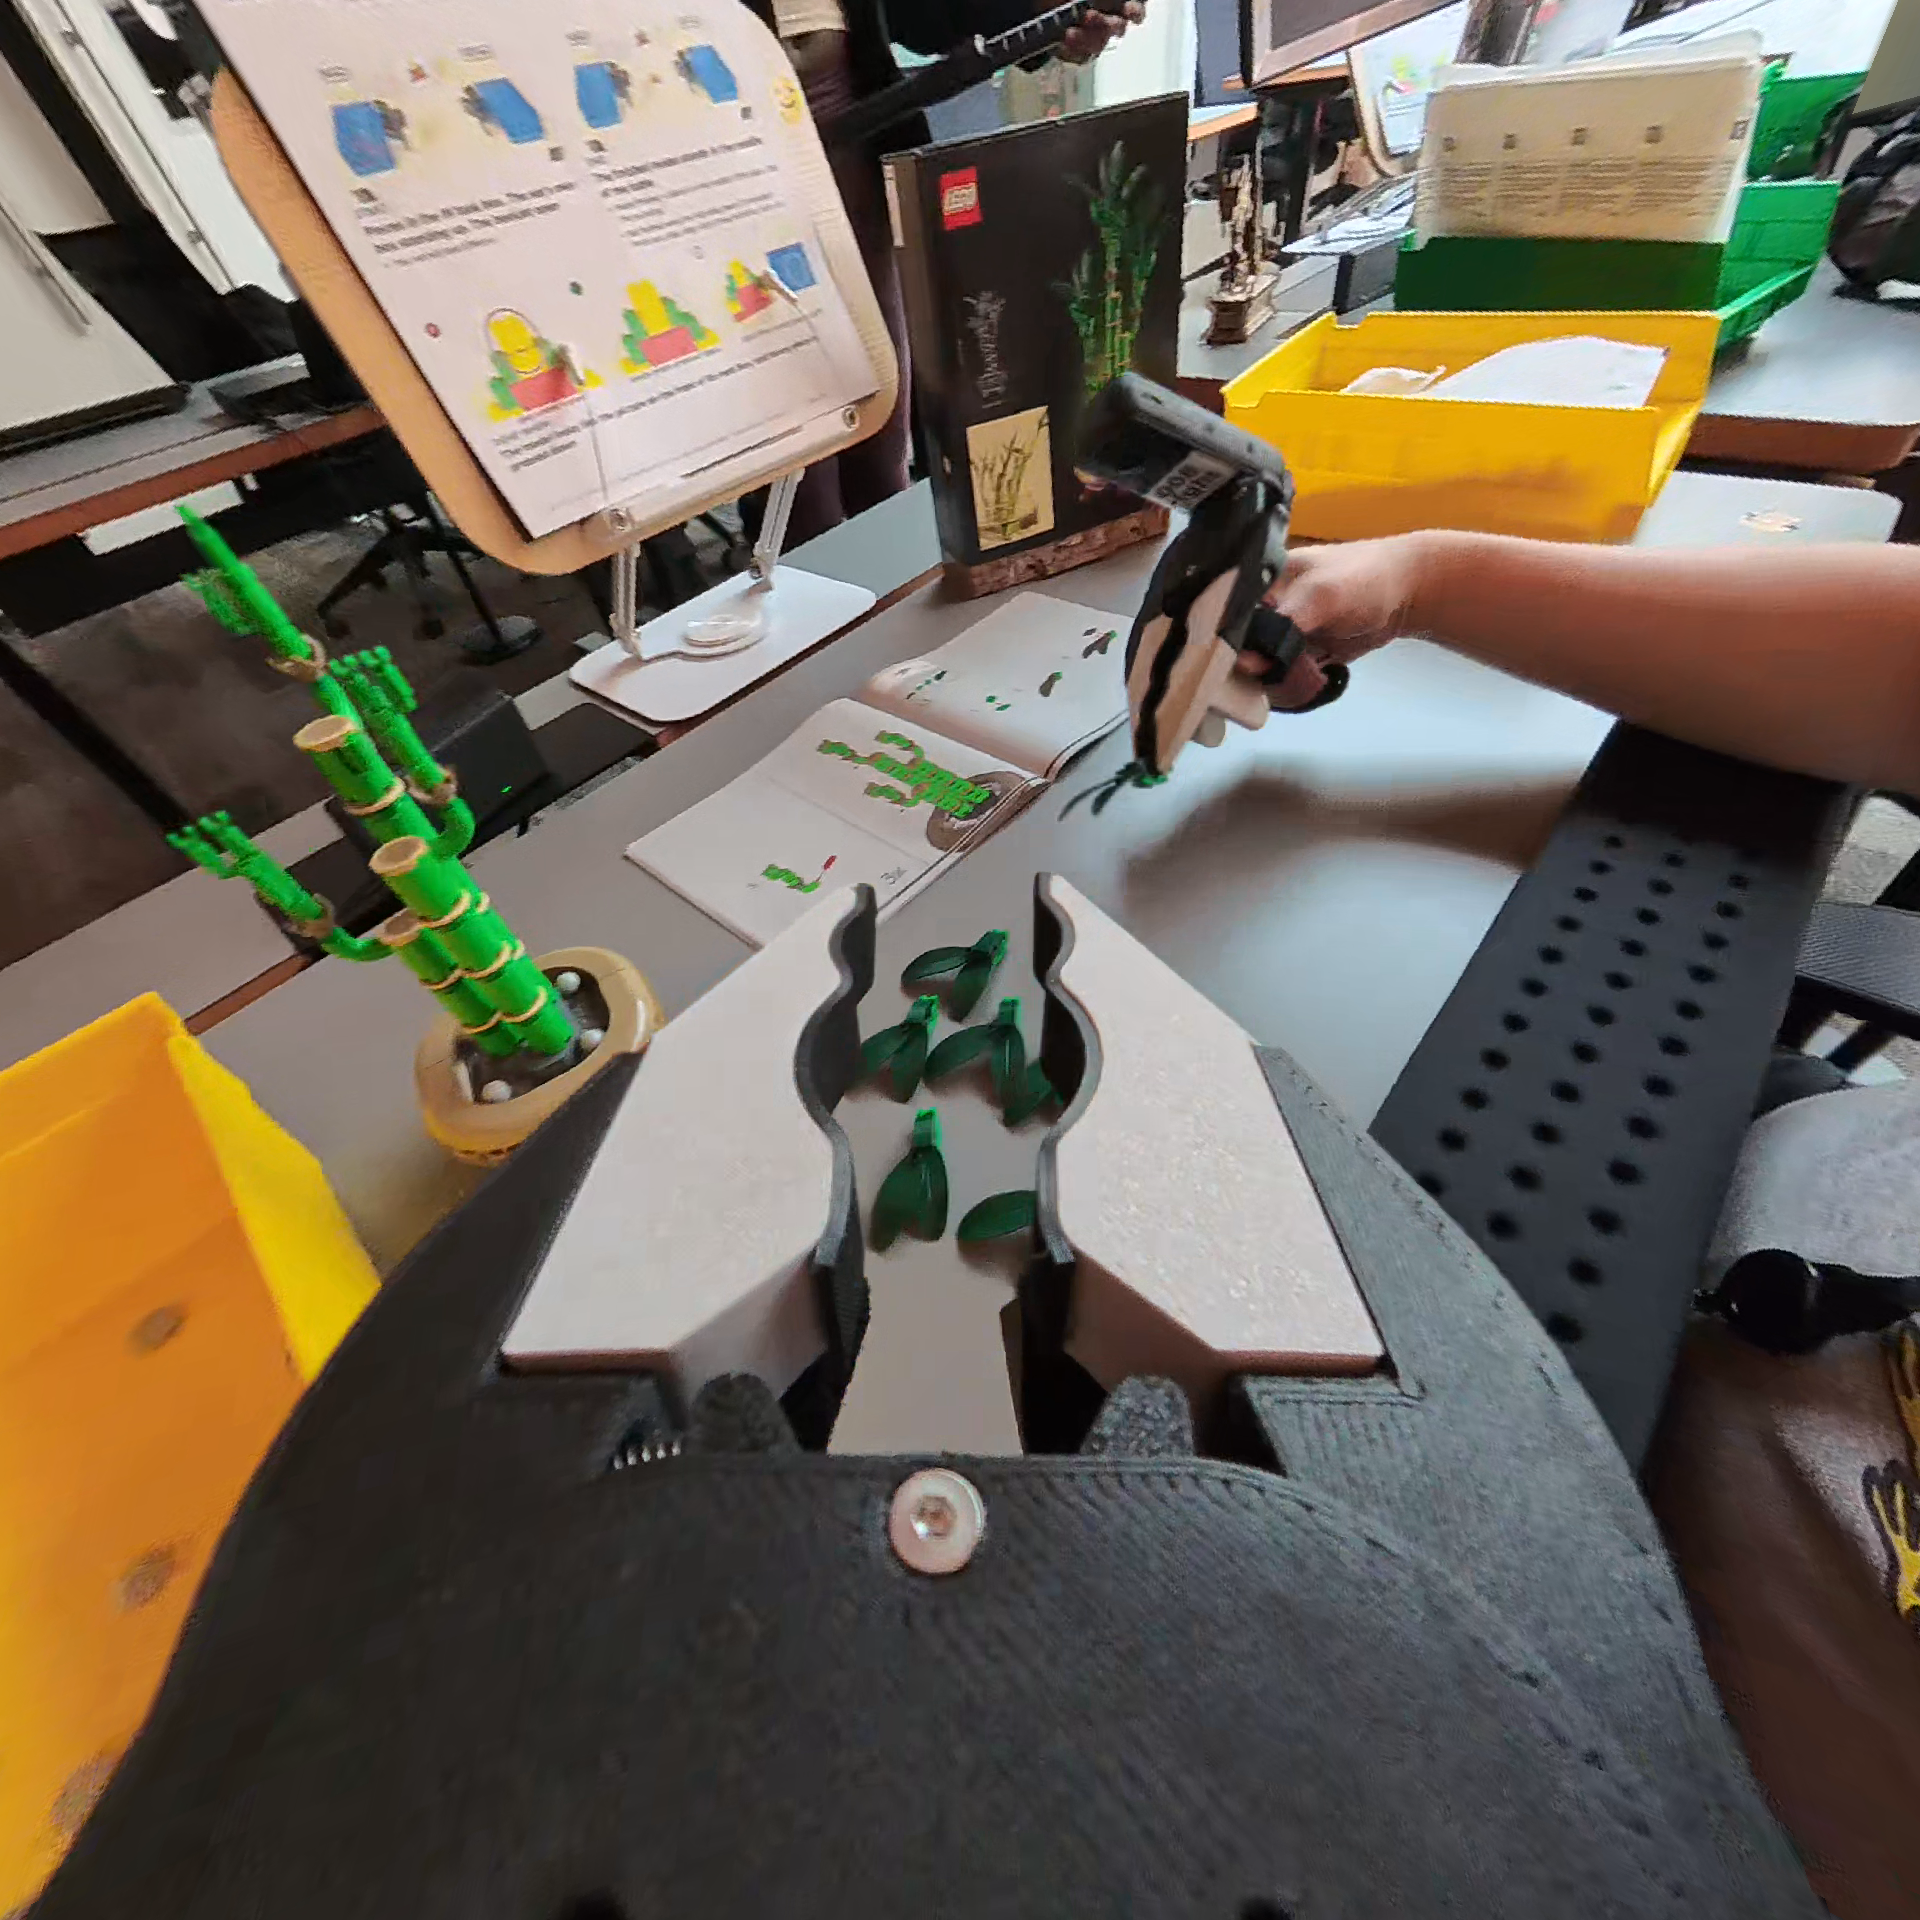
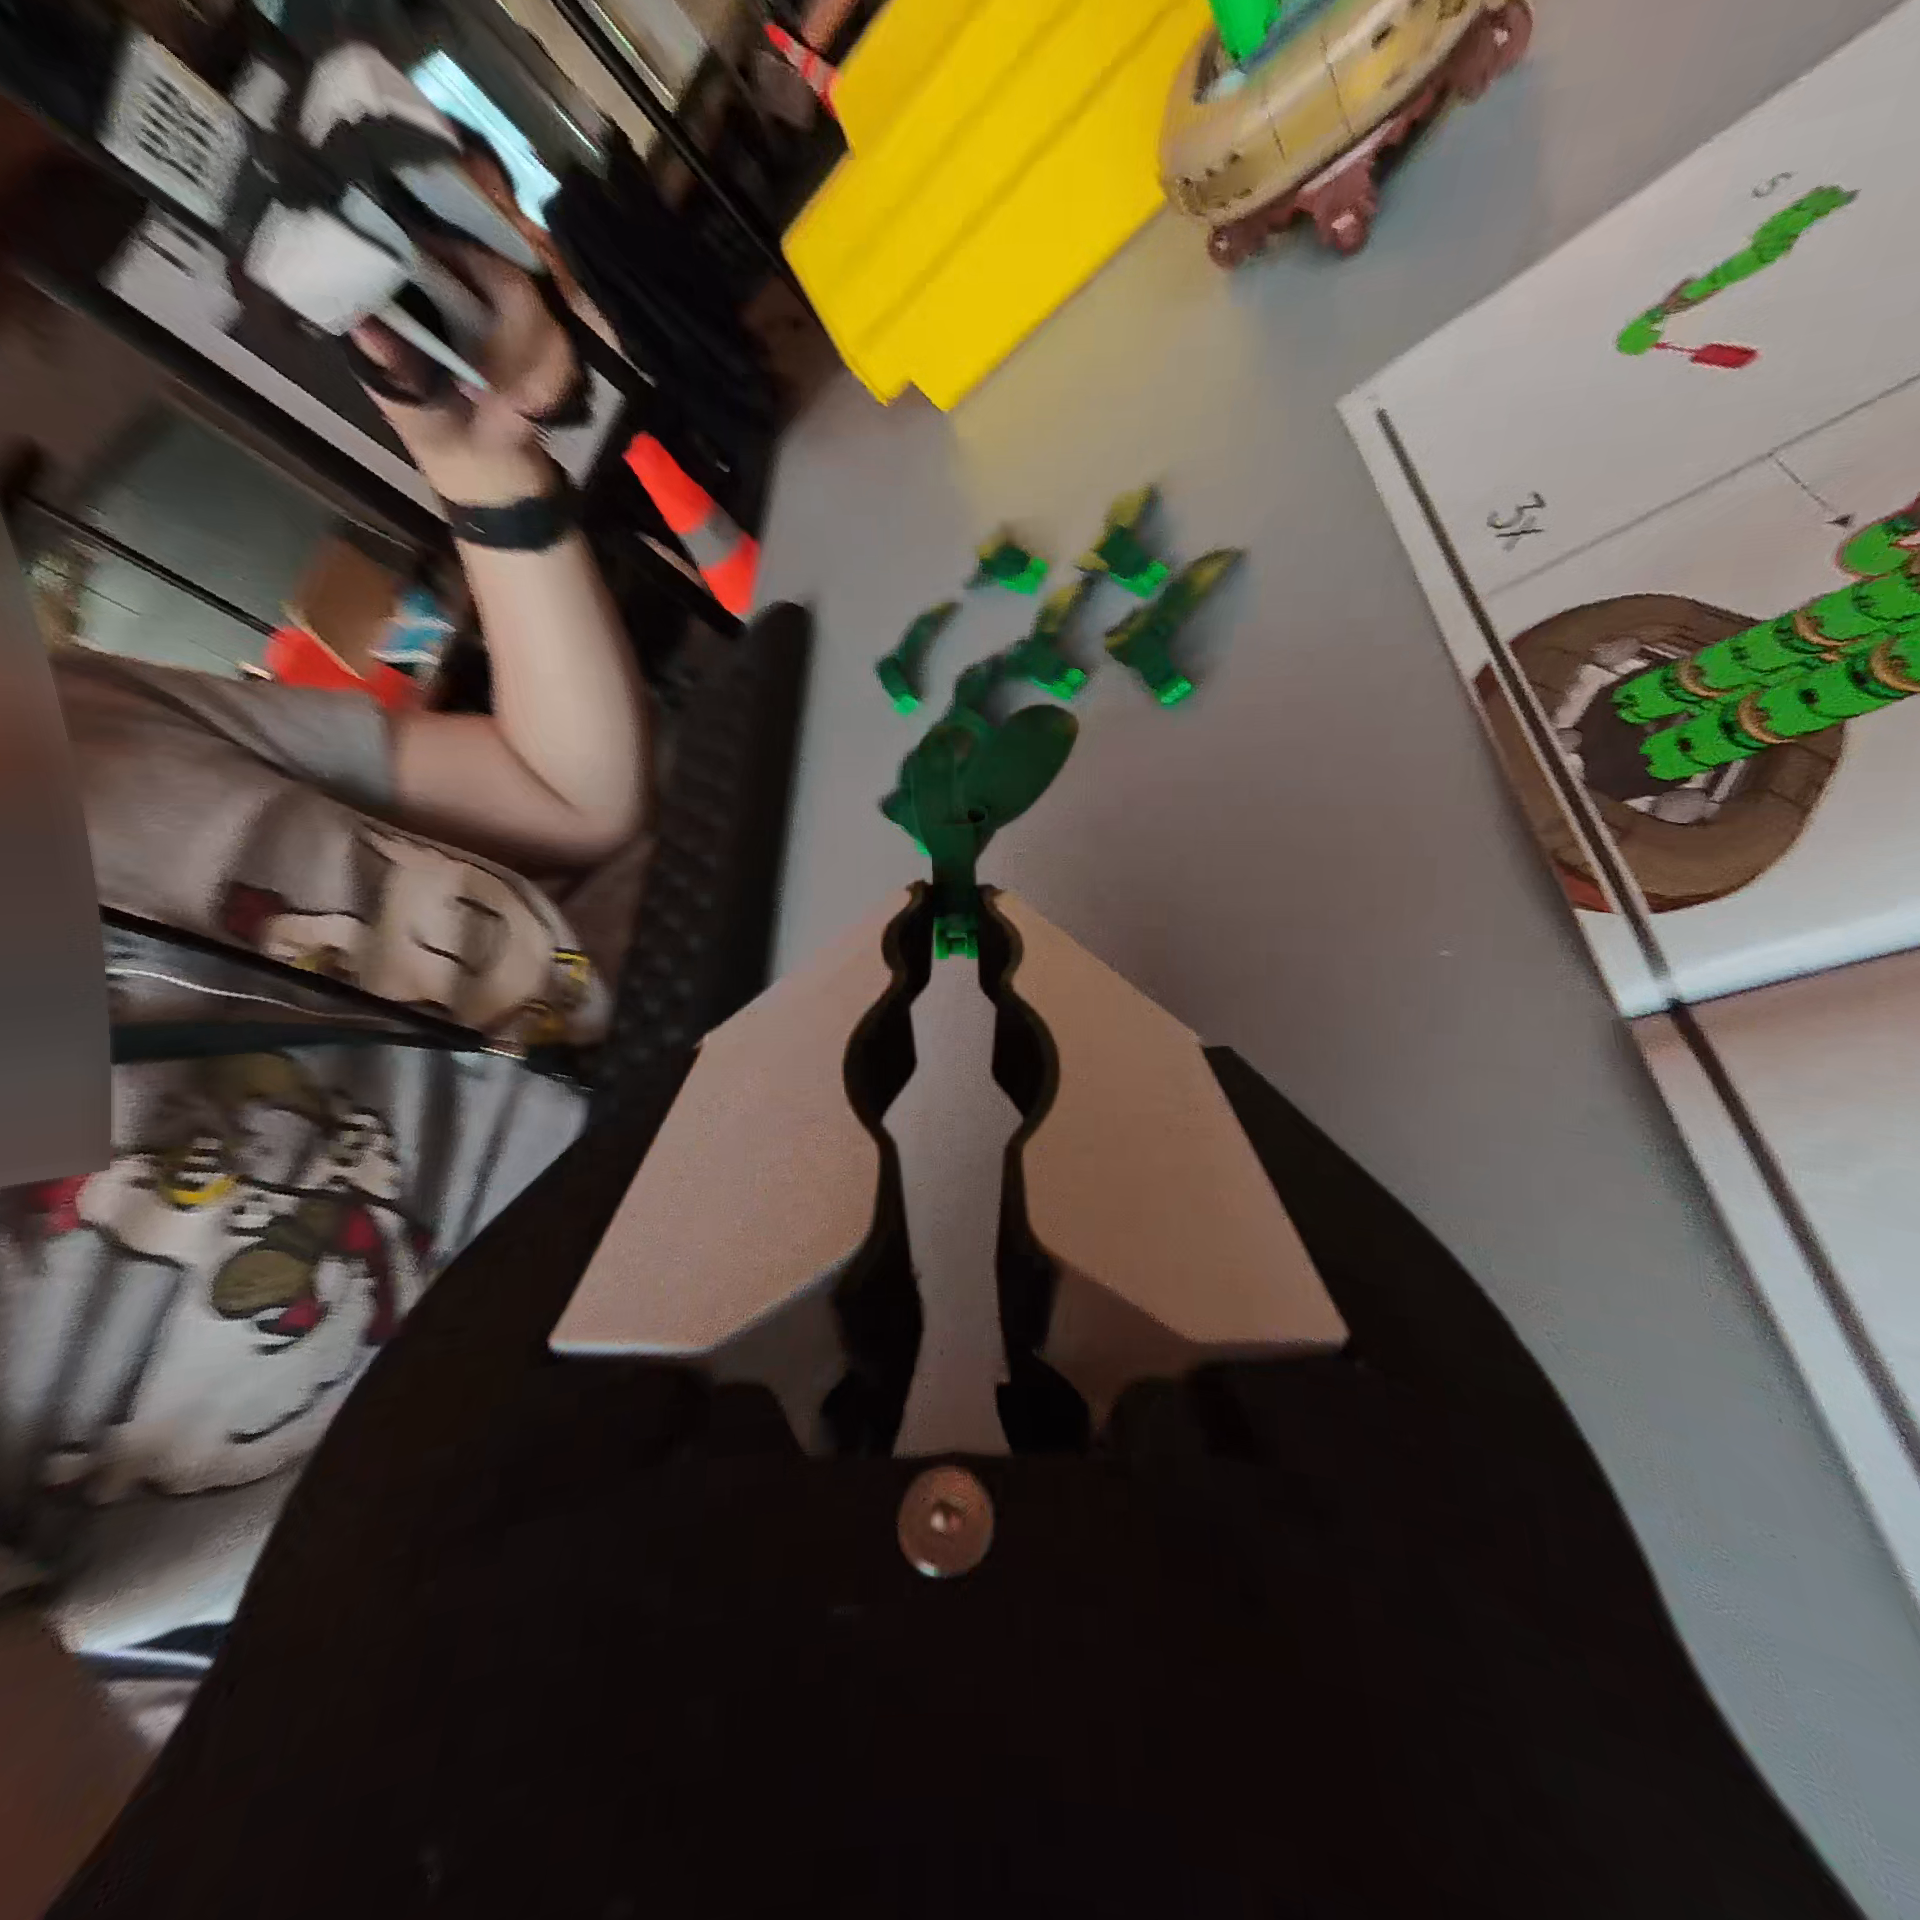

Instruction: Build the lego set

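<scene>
The right gripper (image 2: 954,914) pinches a leaf piece (image 2: 971,779) by its stem, loose leaves (image 2: 1049,623) just ahead. The left gripper (image 1: 954,914) hovers wide above them, empty.

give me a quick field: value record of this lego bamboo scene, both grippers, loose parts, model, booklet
left gripper: open, empty, jaws framing the loose leaves below
right gripper: shut on a leaf cluster, pinched at the tips by its bright green clip
loose leaves: dark green pieces scattered on the grey table, between the bamboo model and the black perforated panel
bamboo model: upright in its tan pot, beside a yellow bin
instruction booklet: open, flat on the table
</scene>
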`<state>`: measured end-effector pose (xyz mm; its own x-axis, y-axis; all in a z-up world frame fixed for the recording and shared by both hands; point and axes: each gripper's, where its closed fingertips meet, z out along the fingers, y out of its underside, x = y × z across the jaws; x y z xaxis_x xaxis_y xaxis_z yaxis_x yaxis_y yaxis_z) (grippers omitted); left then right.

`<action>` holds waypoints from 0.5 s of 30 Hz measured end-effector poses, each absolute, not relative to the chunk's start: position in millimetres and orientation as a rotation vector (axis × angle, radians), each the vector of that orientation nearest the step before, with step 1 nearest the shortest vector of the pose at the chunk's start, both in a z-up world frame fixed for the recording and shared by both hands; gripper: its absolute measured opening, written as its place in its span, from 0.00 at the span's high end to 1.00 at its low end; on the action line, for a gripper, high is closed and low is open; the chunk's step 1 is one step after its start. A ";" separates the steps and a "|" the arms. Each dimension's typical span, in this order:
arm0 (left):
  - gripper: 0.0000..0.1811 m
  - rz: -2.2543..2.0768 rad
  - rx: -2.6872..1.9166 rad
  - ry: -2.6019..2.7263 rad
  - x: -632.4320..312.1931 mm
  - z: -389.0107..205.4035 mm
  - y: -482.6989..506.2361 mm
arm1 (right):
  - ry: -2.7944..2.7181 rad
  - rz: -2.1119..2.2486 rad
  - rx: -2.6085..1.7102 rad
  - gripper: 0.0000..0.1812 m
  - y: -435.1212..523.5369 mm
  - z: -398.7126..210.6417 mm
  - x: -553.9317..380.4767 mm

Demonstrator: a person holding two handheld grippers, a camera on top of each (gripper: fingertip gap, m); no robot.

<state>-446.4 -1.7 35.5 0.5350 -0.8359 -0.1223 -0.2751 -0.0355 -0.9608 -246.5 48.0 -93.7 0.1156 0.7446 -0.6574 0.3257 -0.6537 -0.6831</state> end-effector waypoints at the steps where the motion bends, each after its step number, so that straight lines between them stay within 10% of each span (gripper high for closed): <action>1: 0.85 -0.622 -1.580 0.973 -438.5 36.4 -2.3 | -1.012 1.612 -2.029 0.97 45.7 -85.5 -245.6; 15: 0.83 -0.302 -1.205 1.491 -271.2 -25.9 -8.8 | -1.156 1.735 -1.932 0.97 -11.5 -34.7 -265.5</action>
<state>-271.2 -8.8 -25.9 0.1636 -0.7943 -0.5850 -0.5045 0.4423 -0.7416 -265.5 -11.5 -34.7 -0.0522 0.7207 -0.6913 0.3602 -0.6320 -0.6861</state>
